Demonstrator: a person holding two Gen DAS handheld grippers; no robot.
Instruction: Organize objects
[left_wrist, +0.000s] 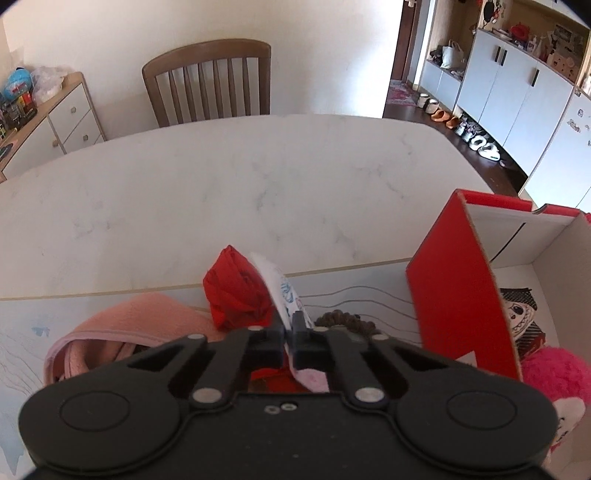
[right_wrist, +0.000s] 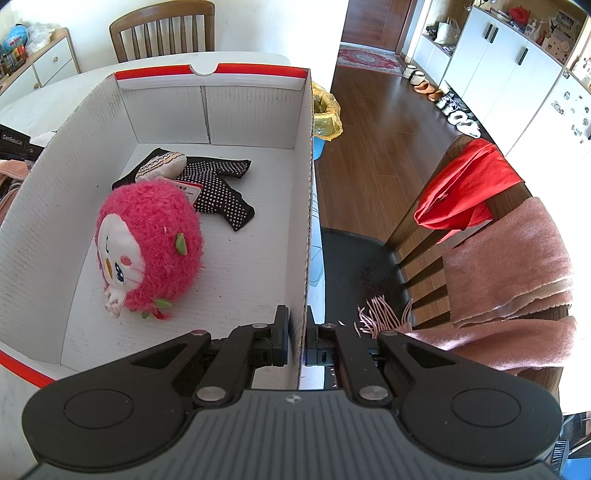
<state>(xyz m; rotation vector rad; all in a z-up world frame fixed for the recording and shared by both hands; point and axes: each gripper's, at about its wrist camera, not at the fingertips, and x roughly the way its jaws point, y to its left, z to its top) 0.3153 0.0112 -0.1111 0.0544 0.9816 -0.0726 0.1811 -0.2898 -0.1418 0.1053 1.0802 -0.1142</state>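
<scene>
My left gripper (left_wrist: 289, 332) pinches a thin white printed cloth (left_wrist: 279, 288) lying on the counter (left_wrist: 221, 184), beside the red cloth (left_wrist: 236, 291). My right gripper (right_wrist: 296, 332) clamps the box wall (right_wrist: 304, 221). The thin cloth may slip out as I lift it.
</scene>
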